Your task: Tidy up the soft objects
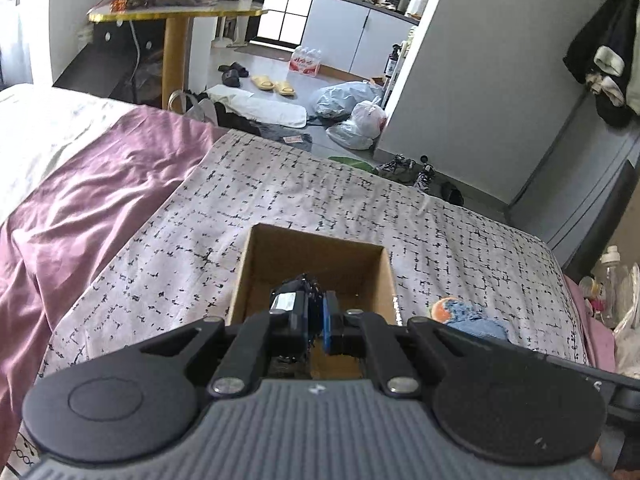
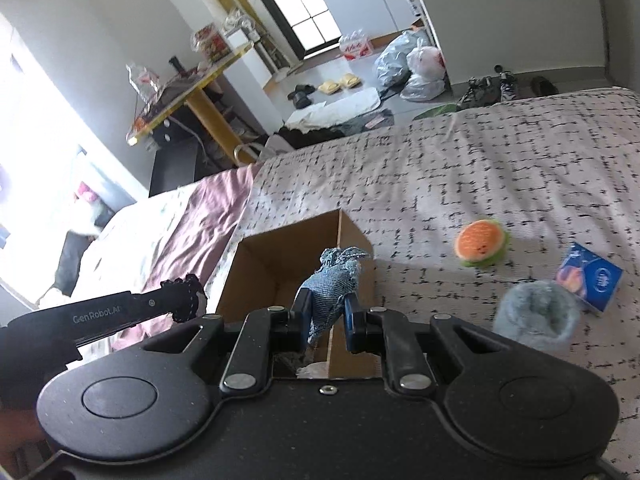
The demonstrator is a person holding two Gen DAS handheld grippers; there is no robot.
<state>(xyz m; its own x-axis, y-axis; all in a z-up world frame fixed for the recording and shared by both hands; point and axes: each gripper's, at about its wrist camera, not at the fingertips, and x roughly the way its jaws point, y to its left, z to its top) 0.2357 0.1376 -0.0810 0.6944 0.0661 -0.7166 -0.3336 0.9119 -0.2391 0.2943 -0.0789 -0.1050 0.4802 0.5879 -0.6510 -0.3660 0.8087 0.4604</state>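
Note:
An open cardboard box (image 1: 256,264) sits on the patterned bedspread (image 1: 280,192). My left gripper (image 1: 320,318) hangs over the box, shut on a black lacy piece (image 1: 298,300) with a white label. In the right wrist view, my right gripper (image 2: 328,310) is shut on a scrap of blue denim (image 2: 330,292) above the box (image 2: 276,268). The left gripper with its black lace (image 2: 188,298) reaches in from the left. An orange and green plush (image 2: 482,242) and a fluffy blue-grey piece (image 2: 534,316) lie on the bedspread to the right of the box.
A small blue carton (image 2: 590,282) lies beside the fluffy piece. A purple sheet (image 1: 92,200) covers the bed to the left. Beyond the bed's foot are a yellow-legged table (image 1: 176,12), bags (image 1: 352,108) and shoes (image 1: 404,168) on the floor.

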